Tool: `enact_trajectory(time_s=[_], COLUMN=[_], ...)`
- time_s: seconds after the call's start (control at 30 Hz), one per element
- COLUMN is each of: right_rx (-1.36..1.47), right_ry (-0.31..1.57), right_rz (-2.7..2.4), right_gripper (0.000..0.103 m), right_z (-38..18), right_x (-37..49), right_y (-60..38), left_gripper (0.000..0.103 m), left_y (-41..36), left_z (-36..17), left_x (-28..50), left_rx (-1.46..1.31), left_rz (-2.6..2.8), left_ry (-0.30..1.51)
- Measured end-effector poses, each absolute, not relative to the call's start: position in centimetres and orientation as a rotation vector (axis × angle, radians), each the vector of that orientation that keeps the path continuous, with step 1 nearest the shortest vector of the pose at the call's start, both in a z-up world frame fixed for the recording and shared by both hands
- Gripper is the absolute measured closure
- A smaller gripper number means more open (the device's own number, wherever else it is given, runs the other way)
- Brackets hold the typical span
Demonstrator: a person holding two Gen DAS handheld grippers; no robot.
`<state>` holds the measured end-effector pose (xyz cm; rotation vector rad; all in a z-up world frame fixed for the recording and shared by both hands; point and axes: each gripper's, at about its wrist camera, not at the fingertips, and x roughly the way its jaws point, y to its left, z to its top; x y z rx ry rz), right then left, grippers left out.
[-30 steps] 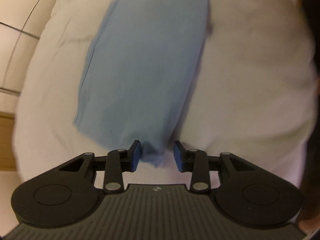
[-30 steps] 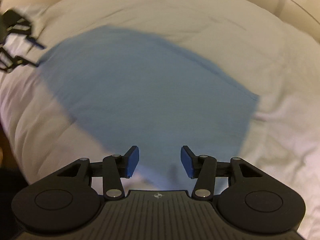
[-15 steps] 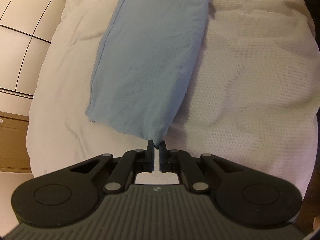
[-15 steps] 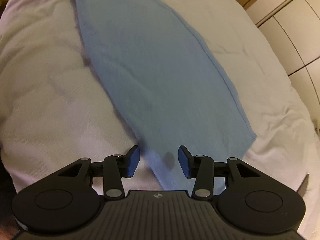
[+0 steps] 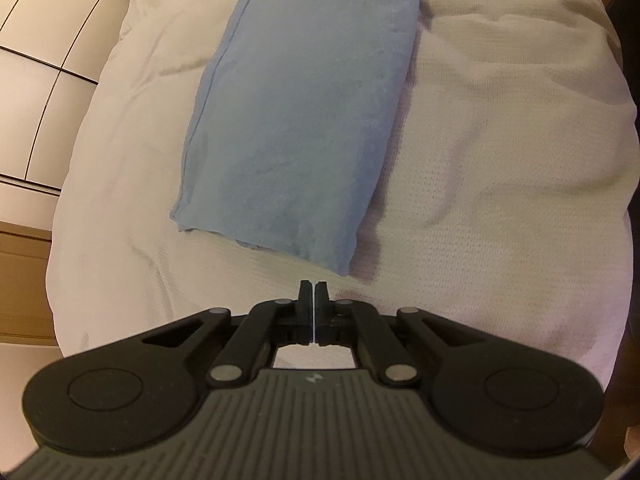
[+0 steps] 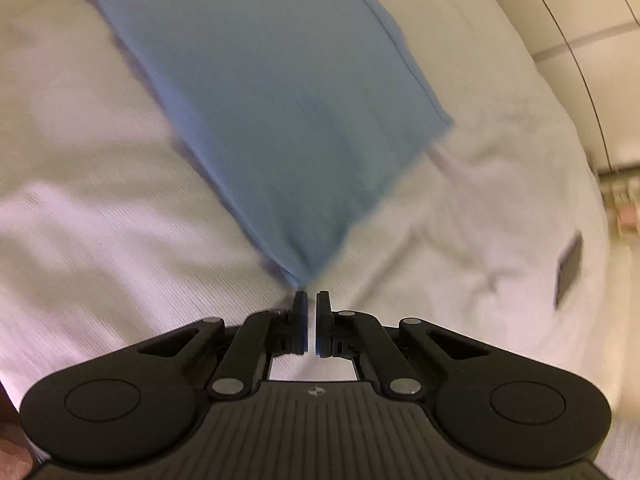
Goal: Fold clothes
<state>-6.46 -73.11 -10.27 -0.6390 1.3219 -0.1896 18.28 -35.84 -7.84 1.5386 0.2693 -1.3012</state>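
Note:
A light blue garment [image 5: 304,120] lies folded in a long strip on the white bed cover [image 5: 500,160]. My left gripper [image 5: 314,286] is shut and empty, a short way in front of the strip's near end, not touching it. In the right wrist view the same blue garment [image 6: 280,112] runs away from me, its near corner drawn to a point just ahead of my right gripper [image 6: 311,296]. The right jaws are nearly closed with a thin gap; the view is blurred, so I cannot tell if the corner is pinched.
White wardrobe doors [image 5: 36,60] and a wooden edge [image 5: 20,264] stand left of the bed. In the right wrist view a dark flat object [image 6: 568,268] lies on the cover at the right, with wardrobe panels [image 6: 580,12] behind.
My left gripper let go of the garment's end and drew back, staying shut. My right gripper closed from open at the garment's near corner, and the strip now lies flatter.

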Motion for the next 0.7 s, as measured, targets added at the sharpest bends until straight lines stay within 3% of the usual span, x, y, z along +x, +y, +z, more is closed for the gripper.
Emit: enact_trajectory(time_s=[0.03,0.1,0.13,0.43,0.7], right_rx=[-0.634,-0.633,-0.637,-0.559,-0.481], right_ry=[1.311,1.285,1.273,1.294,1.194], right_rz=[-0.191,-0.173,-0.157,-0.128,-0.154], right_gripper=[0.093,0.073,0.071,0.073,0.072], right_z=[-9.8,-9.0,-8.7,-10.5,-5.5], right_x=[-6.6,-6.5,-6.5,-6.3,-6.0], right_y=[-73.0,-72.1,-71.5,-72.2,-71.7], left_gripper=[0.099,0.097,0.094,0.093,0.092], left_y=[-35.9,-36.1,-36.5,-38.3,-39.1], left_z=[-7.7,-7.5,-7.7,-7.6,-3.7], left_x=[18.2,17.7,17.5,17.3,20.7], left_rx=[1.537,1.527,1.528,1.533,1.484], left_rz=[-1.301,-1.309,-1.316,-1.319,-1.27], left_ry=[0.262,0.236,0.229,0.287,0.275])
